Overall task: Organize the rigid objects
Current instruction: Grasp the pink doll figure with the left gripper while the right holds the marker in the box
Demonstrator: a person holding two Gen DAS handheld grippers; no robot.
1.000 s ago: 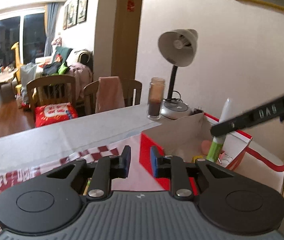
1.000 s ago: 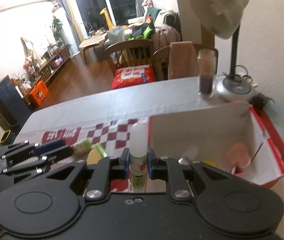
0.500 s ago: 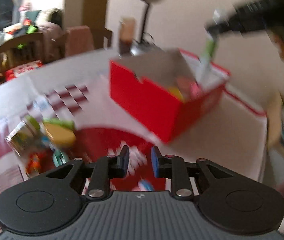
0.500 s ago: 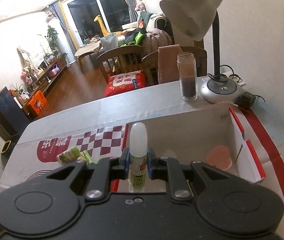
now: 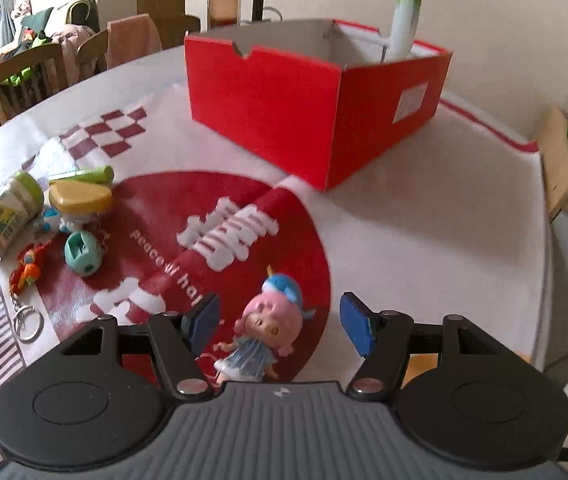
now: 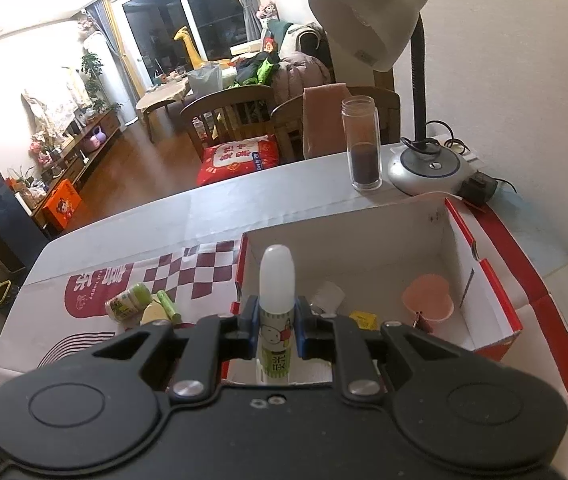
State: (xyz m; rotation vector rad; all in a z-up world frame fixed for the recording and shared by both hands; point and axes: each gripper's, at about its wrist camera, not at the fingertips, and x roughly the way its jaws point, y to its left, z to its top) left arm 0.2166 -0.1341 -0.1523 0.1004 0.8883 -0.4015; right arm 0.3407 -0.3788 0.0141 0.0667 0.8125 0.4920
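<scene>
Left tool point(image 5: 280, 322): blue pads spread wide, nothing between them; pink-haired doll figurine with blue hat point(image 5: 262, 330) lies on tabletop point(image 5: 423, 216) just below gap. Printed cloth reads "peaceful ha…". Left cluster: green-capped small bottle point(image 5: 6, 208), yellow wedge-shaped case point(image 5: 78, 196), teal round toy point(image 5: 82, 252).

Right tool point(image 6: 276, 330): pads clamped on white glue stick with green cartoon label point(image 6: 276, 312), held upright over open red cardboard box point(image 6: 495, 280). Inside box: pink heart-shaped container point(image 6: 427, 296).

Beyond box: clear jar with dark contents point(image 6: 361, 144), grey desk lamp point(image 6: 379, 32).

L cam low over table; R cam above; both see red box point(image 5: 323, 92) point(image 6: 495, 304).
</scene>
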